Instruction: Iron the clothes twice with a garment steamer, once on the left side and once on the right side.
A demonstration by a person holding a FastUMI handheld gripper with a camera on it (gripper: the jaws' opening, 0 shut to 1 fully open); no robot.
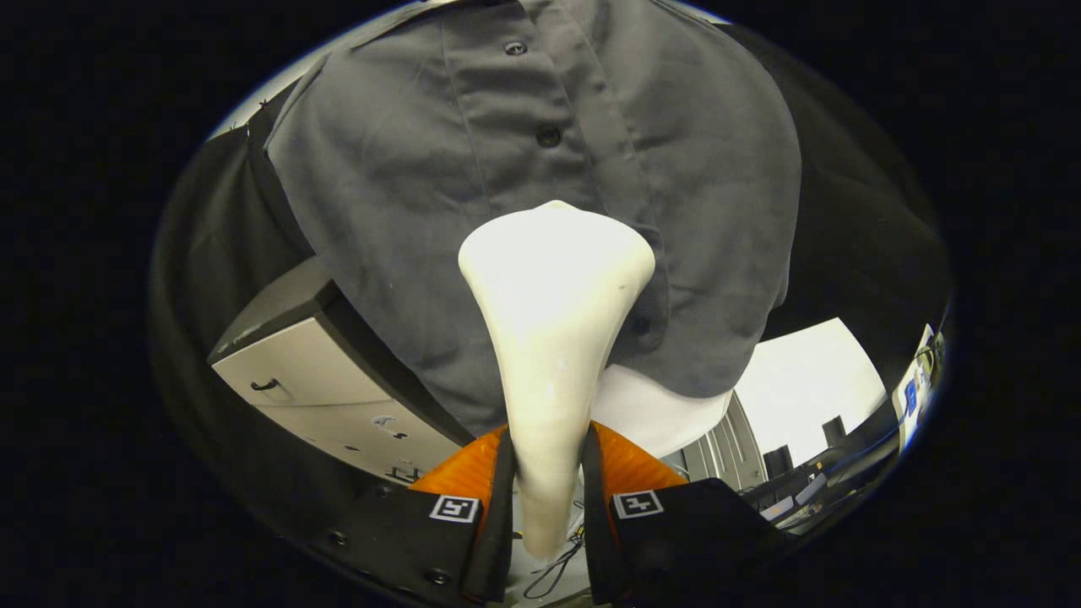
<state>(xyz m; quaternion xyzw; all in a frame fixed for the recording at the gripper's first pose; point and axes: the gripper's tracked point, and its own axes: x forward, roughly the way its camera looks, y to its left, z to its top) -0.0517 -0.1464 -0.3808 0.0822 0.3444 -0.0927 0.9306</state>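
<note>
I have the garment steamer [553, 338] clamped between my jaws, which stand narrow, both fingers [494, 507] pressing on its slim handle from either side. My gripper [547, 498] holds it low on the neck, so the long axis of the steamer runs straight ahead from the jaws and widens into a broad, rounded head at the far end. The body is smooth, cream-white plastic with a soft sheen, flaring like a trumpet toward the shirt.

The shirt [473, 169] hangs directly beyond the steamer head, a grey woven cloth with a matte face, a stitched button placket [540, 110] running down its middle and dark buttons [548, 135] along it. The head sits over the lower part of the placket, just below that button; whether it touches the cloth or hovers just off it I cannot tell. The fabric shows shallow folds and puckers to either side of the head, more so near the hem.

What the next move turns on, as I judge it, is that the head lies on the centre line: the left and right panels lie to either side of it, so I would need to carry the head sideways off the placket before running along either side.

Off to the left of the jaws stands a pale cabinet [312, 380] with a dark handle, well apart from the shirt.
</note>
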